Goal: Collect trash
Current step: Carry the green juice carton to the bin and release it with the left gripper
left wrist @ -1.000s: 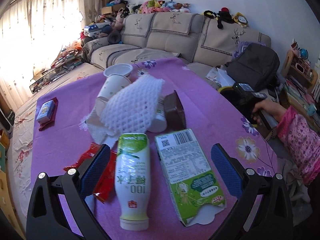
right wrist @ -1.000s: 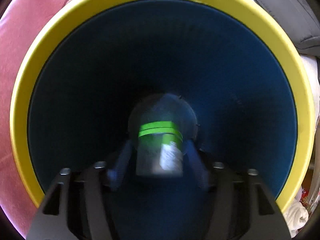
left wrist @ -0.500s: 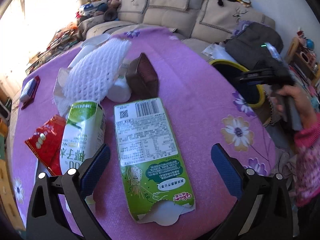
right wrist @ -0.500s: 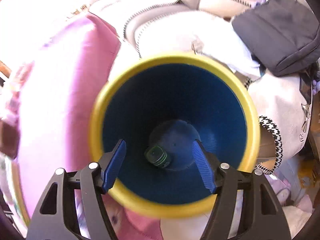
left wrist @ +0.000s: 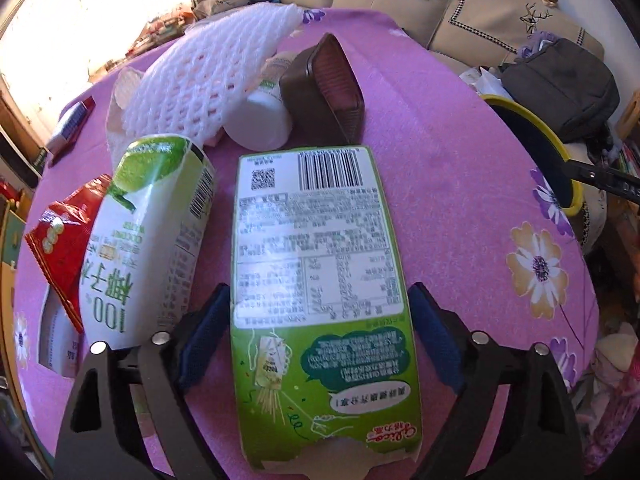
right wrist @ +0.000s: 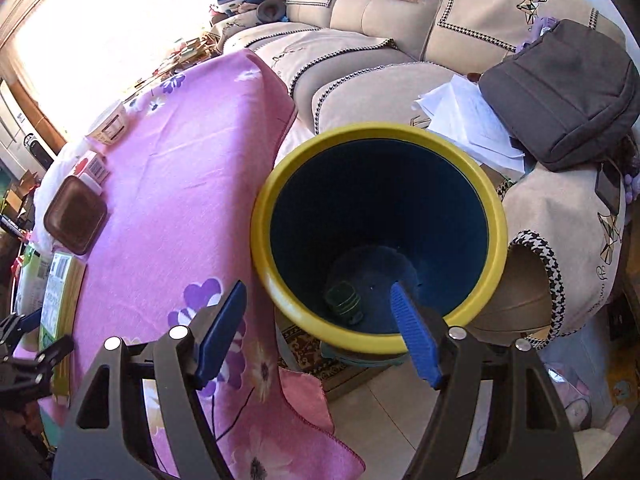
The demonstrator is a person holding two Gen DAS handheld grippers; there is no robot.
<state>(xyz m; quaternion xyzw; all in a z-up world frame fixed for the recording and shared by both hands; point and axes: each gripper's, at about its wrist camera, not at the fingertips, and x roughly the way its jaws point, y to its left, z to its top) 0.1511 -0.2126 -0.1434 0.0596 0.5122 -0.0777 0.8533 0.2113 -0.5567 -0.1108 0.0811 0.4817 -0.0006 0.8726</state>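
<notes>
Your left tool is closing around one flat green carton, not yet pinching; its long axis runs away from you. Your right tool is spreading, empty, over one yellow-rimmed bin holding one green-banded bottle.

Left wrist view looks steeply down, close over the green carton; right wrist view looks down into the bin. Both show the pink tablecloth.

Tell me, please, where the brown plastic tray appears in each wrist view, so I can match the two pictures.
Left wrist view: the brown plastic tray lies upper centre, just beyond the green carton.
Right wrist view: the tray sits at the far left, on the purple tablecloth.
Shared landmark: the yellow-rimmed bin, beside the table's edge.
</notes>
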